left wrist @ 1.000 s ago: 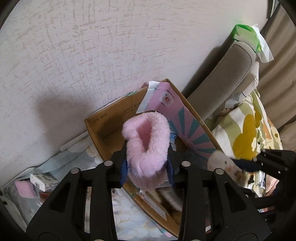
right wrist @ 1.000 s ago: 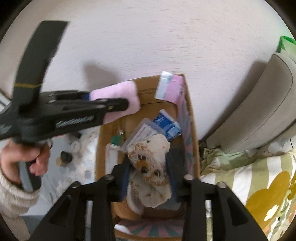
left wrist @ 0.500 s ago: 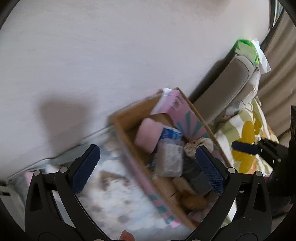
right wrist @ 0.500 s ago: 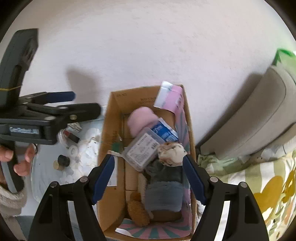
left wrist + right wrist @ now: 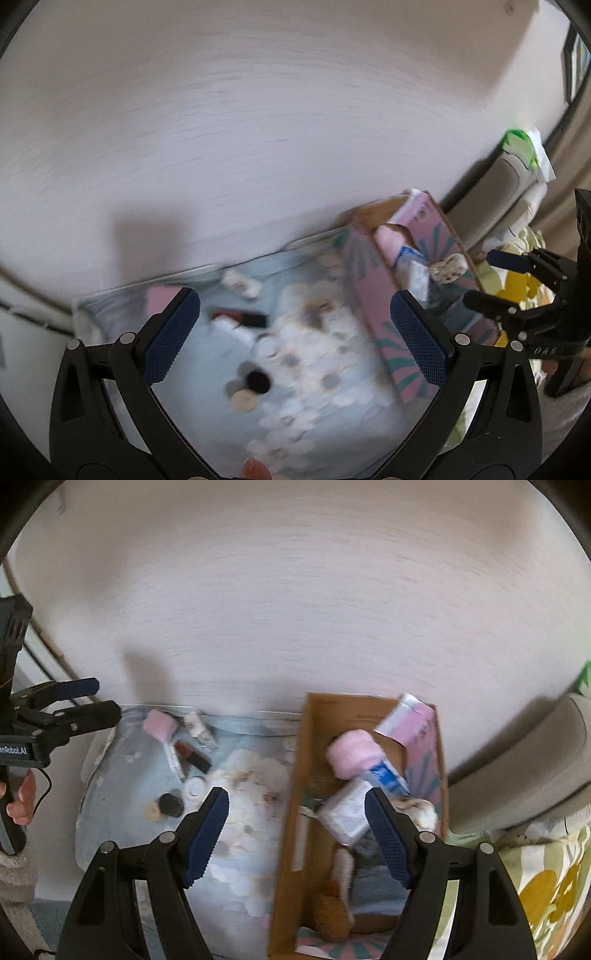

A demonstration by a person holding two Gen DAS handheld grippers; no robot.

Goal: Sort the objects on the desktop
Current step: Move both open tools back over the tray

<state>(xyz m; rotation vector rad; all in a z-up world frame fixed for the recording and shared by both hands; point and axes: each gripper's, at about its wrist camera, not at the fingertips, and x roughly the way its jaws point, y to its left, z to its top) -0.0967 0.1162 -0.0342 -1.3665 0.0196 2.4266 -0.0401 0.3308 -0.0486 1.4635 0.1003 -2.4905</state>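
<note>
Sorting progress: several things are judged already put away in the cardboard box [image 5: 369,812]: a pink fluffy item [image 5: 352,755], a blue-and-white packet [image 5: 386,775], a clear plastic case [image 5: 345,814], a small plush toy [image 5: 448,267] and something brown and furry [image 5: 330,910] at the near end.
Work left: small things are seen loose on the pale floral mat [image 5: 240,849]: a second pink fluffy piece [image 5: 159,725], a red-and-black stick [image 5: 192,755], a white wrapped item [image 5: 199,729], a white cap [image 5: 195,788], a black cap [image 5: 170,803] and a tan disc [image 5: 153,812]. Blur prevents finer naming.
Left gripper [image 5: 295,336]: jaws are spread at their widest, nothing is held; the mat and the caps are framed between the pads.
Right gripper [image 5: 297,836]: jaws are held moderately wide, nothing is gripped; the box's left wall is straddled.
Edges: the mat is bounded by the wall [image 5: 295,609] behind and by the box on its right; a grey cushion [image 5: 524,775] and a floral fabric [image 5: 546,878] are pressed close beyond the box.
Open room: the mat's near half is largely bare, so approach from above is judged free; the box is crowded, and little space is left inside.
</note>
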